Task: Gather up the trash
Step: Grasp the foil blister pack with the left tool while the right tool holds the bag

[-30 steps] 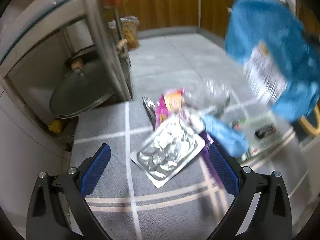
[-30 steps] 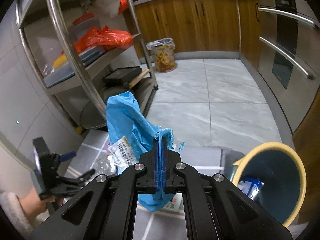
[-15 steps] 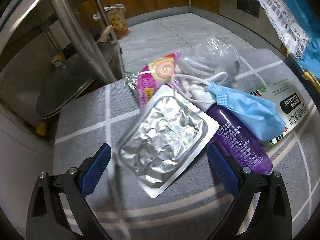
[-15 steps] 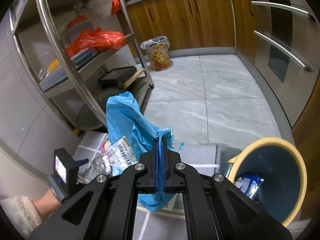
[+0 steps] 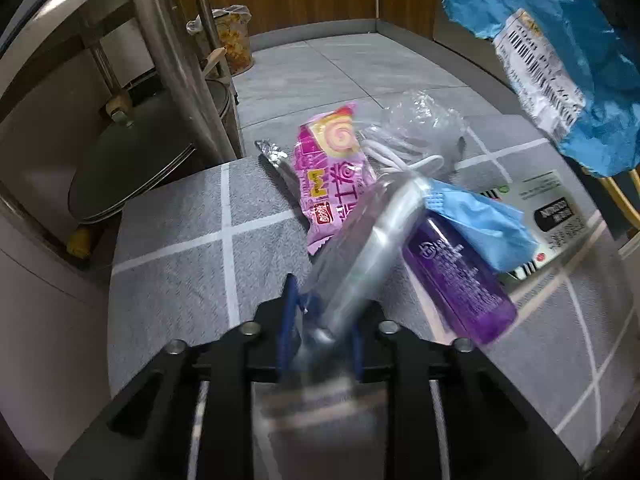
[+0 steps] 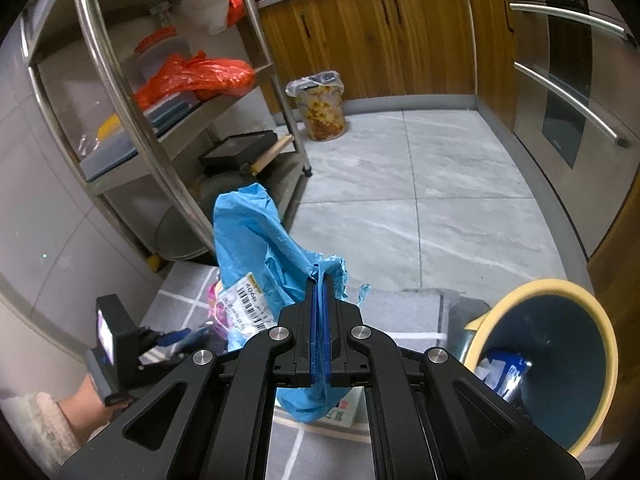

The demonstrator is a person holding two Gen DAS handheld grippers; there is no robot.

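My left gripper [image 5: 320, 320] closing on a crumpled silver foil tray [image 5: 360, 248], blurred, tilted up off the grey mat [image 5: 180, 264] mid-mat, beside a purple bottle [image 5: 456, 276], my right gripper [image 6: 320, 320] clamped on a torn blue plastic bag [image 6: 256, 248] with a barcode label.

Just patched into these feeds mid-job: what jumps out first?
The blue plastic bag with its barcode label hangs pinched in the shut right gripper, above the grey mat. On the mat, the left gripper is closing its jaws on the blurred silver foil tray, beside the pink snack wrapper and purple bottle. At lower right of the right wrist view stands the yellow-rimmed bin.
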